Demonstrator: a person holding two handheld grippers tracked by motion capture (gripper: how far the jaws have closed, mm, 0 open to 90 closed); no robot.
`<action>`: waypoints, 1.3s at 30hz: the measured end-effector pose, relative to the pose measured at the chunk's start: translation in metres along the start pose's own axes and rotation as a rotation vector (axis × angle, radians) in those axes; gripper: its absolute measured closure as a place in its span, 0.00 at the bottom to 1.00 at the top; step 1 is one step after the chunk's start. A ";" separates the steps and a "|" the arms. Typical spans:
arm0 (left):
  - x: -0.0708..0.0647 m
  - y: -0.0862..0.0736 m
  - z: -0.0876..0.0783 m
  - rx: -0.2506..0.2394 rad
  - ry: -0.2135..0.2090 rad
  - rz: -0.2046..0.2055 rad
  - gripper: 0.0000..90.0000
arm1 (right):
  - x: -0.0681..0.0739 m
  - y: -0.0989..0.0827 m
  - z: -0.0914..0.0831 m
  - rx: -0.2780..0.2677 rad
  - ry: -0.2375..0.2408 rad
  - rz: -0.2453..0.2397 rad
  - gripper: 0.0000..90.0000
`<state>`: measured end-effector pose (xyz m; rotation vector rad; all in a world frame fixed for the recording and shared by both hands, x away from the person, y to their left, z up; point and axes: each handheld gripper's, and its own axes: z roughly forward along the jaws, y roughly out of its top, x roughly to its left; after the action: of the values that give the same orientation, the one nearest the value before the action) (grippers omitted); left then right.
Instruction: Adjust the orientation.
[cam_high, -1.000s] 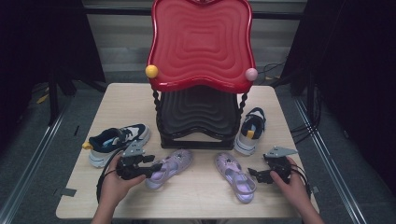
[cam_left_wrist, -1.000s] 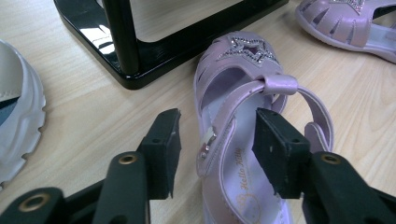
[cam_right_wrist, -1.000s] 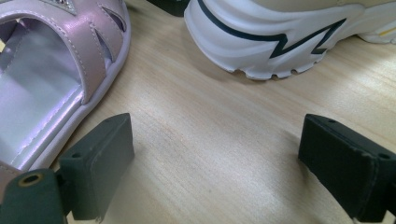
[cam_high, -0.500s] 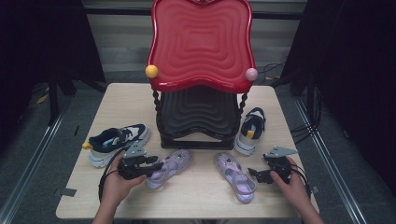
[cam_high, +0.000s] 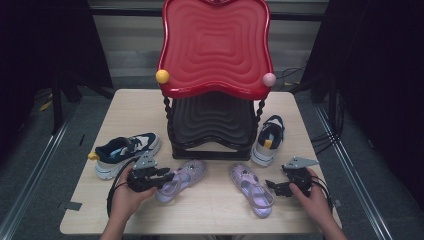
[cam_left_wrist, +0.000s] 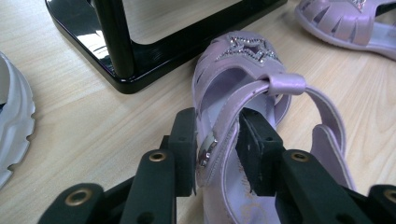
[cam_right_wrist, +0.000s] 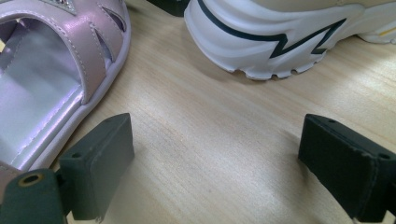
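Two purple sandals lie on the wooden table in front of a shoe rack. My left gripper reaches the heel end of the left sandal. Its jaws have just been closing and now pinch the sandal's buckled side strap between the pads. My right gripper rests low on the table with its jaws wide open and only bare wood between them. The right sandal lies just beside its left jaw.
The rack has a red wavy top shelf and a black base at the table's middle. A dark and white sneaker sits left of it. A white sneaker sits right of it.
The left gripper's jaws have closed in on the left sandal's strap. Neither hand has shifted, and the right gripper stays open.
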<state>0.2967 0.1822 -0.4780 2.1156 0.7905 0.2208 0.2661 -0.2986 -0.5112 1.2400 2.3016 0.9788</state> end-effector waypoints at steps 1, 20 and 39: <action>0.000 0.000 0.000 0.000 0.000 0.000 0.77 | 0.000 0.000 0.000 0.000 0.000 0.000 0.11; 0.000 0.004 -0.001 0.005 0.012 0.017 0.86 | 0.000 0.000 0.000 -0.001 0.004 -0.002 0.11; -0.014 0.011 -0.015 -0.074 -0.019 0.012 0.89 | 0.000 0.000 0.000 -0.003 0.005 -0.005 0.11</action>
<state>0.2841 0.1786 -0.4589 2.0505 0.7480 0.2326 0.2659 -0.2987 -0.5114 1.2320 2.3049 0.9845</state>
